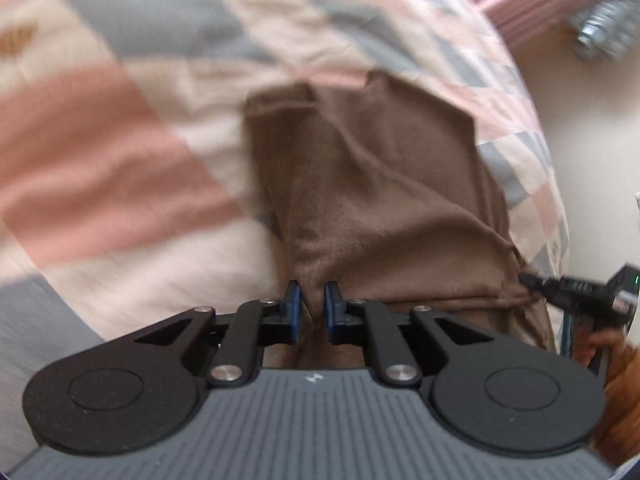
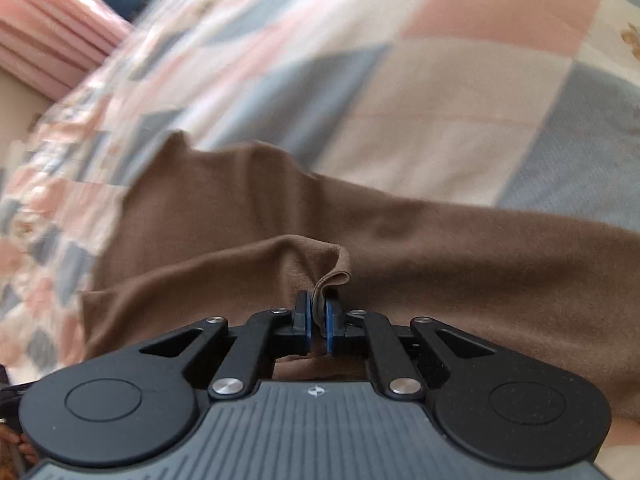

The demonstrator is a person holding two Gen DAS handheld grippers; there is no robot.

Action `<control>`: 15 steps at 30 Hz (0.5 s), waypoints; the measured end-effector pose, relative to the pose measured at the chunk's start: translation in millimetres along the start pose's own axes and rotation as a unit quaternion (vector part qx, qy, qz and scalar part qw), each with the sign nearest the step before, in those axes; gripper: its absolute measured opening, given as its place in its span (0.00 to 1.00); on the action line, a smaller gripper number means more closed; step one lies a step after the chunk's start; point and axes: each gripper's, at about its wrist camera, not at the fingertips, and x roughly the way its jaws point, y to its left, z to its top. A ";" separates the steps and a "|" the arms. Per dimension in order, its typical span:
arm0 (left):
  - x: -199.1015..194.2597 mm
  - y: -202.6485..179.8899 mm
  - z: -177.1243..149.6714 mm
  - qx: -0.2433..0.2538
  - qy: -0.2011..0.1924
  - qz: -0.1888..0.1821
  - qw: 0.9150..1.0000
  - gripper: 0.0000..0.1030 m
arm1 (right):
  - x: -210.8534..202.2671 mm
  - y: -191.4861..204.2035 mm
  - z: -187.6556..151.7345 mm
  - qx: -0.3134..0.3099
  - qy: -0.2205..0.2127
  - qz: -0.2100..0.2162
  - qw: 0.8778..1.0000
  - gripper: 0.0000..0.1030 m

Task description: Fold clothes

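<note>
A patchwork quilt (image 1: 120, 152) in pink, grey and cream covered the bed, with pink curtains (image 2: 48, 40) at 10 o'clock. On it lay a brown garment (image 1: 380, 184), creased, its near edge pinched by the left hand-held gripper (image 1: 312, 308) and the right hand-held gripper (image 2: 318, 320).

Left wrist view: mounted behind the left gripper (image 1: 312, 306), facing forward along its fingers, tilted down onto the bedspread (image 1: 120, 168); close range, brown garment (image 1: 380, 200) directly ahead of the tips. The right gripper (image 1: 528, 280) enters at its right edge.

Right wrist view: mounted behind the right gripper (image 2: 318, 322), facing forward and down, very near the garment (image 2: 440, 264), bedspread (image 2: 440, 120) beyond.

Shared: the garment, the bedspread, pink curtain (image 1: 520, 12) (image 2: 48, 36) far ahead.
</note>
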 end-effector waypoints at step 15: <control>9.4 30.1 -10.2 -0.045 0.026 -0.004 0.999 0.26 | 7.3 -14.1 -20.5 0.046 0.000 -0.011 0.999 0.29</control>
